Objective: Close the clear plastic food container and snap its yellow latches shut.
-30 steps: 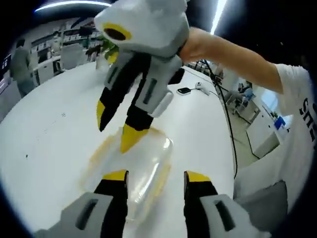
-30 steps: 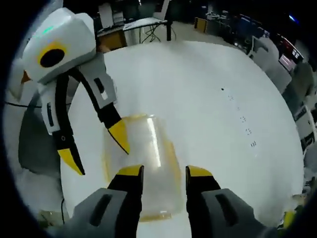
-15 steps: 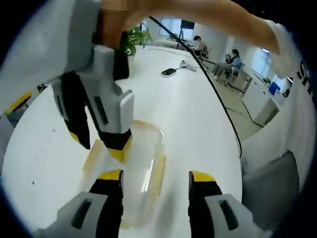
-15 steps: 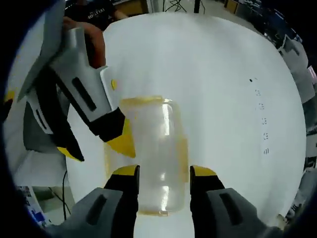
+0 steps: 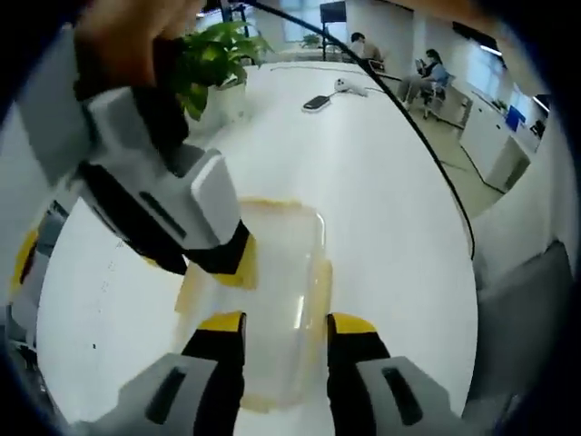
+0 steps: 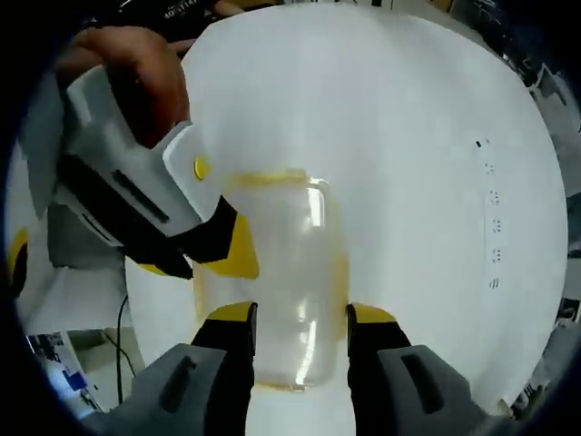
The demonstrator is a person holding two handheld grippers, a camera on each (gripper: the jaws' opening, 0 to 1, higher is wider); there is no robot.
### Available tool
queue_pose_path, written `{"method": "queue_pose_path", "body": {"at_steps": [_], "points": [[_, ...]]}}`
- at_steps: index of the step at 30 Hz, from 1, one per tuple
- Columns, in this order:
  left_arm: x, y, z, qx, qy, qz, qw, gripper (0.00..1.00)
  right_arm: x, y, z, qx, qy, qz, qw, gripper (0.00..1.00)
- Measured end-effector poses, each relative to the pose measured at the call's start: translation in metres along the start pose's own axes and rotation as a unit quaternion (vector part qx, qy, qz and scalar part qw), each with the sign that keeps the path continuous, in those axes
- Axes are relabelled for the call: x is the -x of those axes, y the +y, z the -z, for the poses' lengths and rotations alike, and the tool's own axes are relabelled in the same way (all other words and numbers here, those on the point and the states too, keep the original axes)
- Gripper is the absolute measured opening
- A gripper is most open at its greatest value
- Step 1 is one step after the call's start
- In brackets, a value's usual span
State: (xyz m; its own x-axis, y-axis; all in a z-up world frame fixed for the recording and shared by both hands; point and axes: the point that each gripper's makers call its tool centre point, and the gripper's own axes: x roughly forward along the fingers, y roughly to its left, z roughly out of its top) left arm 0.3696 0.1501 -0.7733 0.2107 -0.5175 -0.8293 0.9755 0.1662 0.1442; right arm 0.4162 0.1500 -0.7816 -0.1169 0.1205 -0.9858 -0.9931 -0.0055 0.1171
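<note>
So the container (image 5: 272, 300) is lying flat on the white bench (image 5: 390, 209), lid down on it from what I can tell, yellow latches (image 6: 338, 272) running along its long sides. My left tool (image 5: 283, 325) is hanging over the near end with its jaws partly open, nothing in them. My right tool (image 6: 300, 316) is the same deal from the opposite end, jaws apart about as wide as the box, empty. One yellow tip of each is right by a side latch. My worry: push on one side only and the light box will likely skid or tip instead of clicking shut. Clear plastic also makes it hard to tell if a latch really caught.
</note>
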Motion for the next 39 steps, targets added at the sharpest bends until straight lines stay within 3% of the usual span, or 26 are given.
{"method": "queue_pose_path", "body": {"at_steps": [11,14,15,22,39], "points": [[-0.005,-0.002,0.001,-0.054,0.025,-0.037,0.9976,0.31,0.000,0.000,0.000,-0.006,0.010,0.011,0.9999,0.38],[-0.010,-0.001,-0.001,-0.075,0.019,-0.050,0.9958,0.35,0.000,0.000,-0.002,0.014,-0.011,-0.004,0.9998,0.38],[-0.011,-0.001,-0.002,-0.076,0.017,-0.052,0.9956,0.36,0.001,0.000,0.003,-0.002,-0.013,0.000,0.9999,0.38],[-0.009,0.001,-0.003,-0.058,0.015,-0.054,0.9967,0.36,0.003,-0.009,0.004,-0.004,-0.045,0.001,0.9990,0.37],[-0.011,-0.001,-0.004,-0.068,0.016,-0.064,0.9955,0.36,-0.002,-0.014,-0.003,-0.019,-0.032,-0.016,0.9992,0.35]]}}
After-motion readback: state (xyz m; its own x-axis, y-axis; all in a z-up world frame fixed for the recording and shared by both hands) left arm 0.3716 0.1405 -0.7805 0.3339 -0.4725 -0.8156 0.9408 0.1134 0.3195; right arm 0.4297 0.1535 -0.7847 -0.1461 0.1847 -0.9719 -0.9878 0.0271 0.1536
